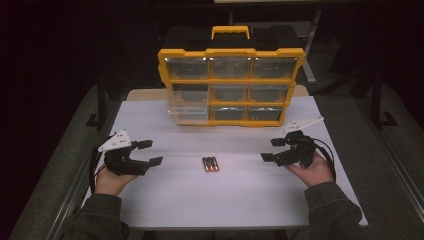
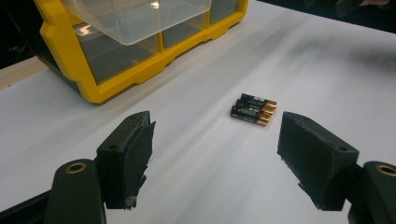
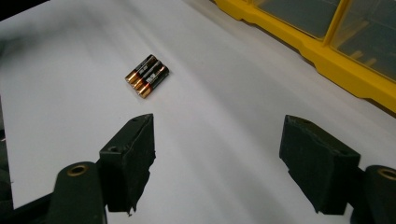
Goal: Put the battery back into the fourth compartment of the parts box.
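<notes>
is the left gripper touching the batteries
Apart. The left gripper view shows bare table between the open left gripper and the batteries.

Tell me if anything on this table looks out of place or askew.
One clear drawer at the lower left of the yellow organizer sticks out past its frame while the others sit flush. The three batteries lie neatly side by side.
</notes>
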`<state>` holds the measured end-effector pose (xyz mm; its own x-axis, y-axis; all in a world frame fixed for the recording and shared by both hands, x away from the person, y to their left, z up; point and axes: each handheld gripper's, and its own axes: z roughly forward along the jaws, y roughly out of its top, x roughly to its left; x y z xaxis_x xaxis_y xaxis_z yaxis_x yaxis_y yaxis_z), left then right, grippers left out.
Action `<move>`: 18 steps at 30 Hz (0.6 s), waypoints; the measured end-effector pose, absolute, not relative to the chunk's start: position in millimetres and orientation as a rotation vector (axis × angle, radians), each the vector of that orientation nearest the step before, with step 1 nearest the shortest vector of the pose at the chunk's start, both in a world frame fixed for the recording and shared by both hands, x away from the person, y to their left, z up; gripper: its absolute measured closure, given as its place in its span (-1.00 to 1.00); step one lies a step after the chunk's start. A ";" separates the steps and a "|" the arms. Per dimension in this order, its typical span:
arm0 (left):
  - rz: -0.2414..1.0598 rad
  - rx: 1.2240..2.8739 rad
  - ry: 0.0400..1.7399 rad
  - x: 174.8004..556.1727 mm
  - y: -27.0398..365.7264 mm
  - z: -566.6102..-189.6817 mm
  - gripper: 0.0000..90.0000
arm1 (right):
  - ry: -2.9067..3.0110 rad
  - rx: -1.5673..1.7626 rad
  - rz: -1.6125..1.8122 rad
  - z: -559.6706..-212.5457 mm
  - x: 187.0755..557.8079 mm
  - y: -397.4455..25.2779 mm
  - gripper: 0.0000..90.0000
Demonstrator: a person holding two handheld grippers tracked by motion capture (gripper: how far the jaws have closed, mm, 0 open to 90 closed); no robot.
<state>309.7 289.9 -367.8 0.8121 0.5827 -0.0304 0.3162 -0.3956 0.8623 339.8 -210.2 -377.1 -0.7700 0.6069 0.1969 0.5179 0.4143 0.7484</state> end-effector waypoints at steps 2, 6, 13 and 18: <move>0.344 2.011 0.666 308.9 289.3 -368.7 -0.44 | 2.556 1.018 1.296 -375.7 340.1 -208.7 -0.42; 0.339 1.995 0.675 307.1 288.4 -369.8 -0.45 | 2.570 1.006 1.296 -368.9 341.3 -201.5 -0.40; 0.348 2.009 0.673 305.4 291.6 -370.1 -0.45 | 2.602 0.947 1.286 -357.3 348.7 -183.5 -0.36; 0.352 2.003 0.677 305.6 292.5 -370.0 -0.45 | 2.638 0.914 1.279 -350.1 355.0 -169.7 -0.36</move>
